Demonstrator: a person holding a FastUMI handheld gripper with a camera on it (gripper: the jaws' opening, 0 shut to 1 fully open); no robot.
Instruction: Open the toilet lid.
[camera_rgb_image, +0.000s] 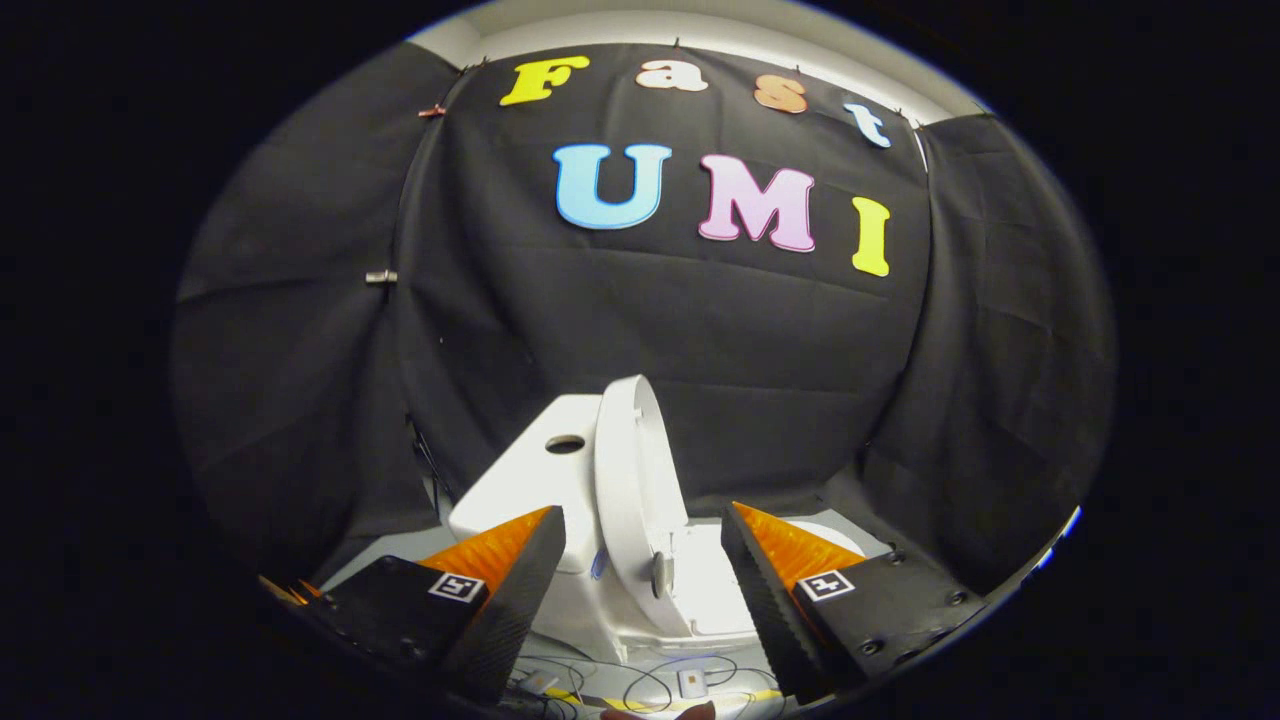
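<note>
1. Nearest the lens, the gripper (640, 560) has its two fingers spread wide apart with nothing between them, one at about 7 o'clock and the other at about 5 o'clock.
2. Just beyond and between the fingers stands the toilet (700, 590), with its lid (630, 490) raised upright at roughly 12 o'clock from the fingertips, leaning back towards the tank (530, 470), which lies at about 11 o'clock.
3. Loose cables (640, 685) lie on the floor below the bowl, at 6 o'clock.
4. Judging by the upright lid, the opening itself looks done; this seems the closing stage.
5. Next move likely calls only for drawing clear without knocking the lid forward.
</note>
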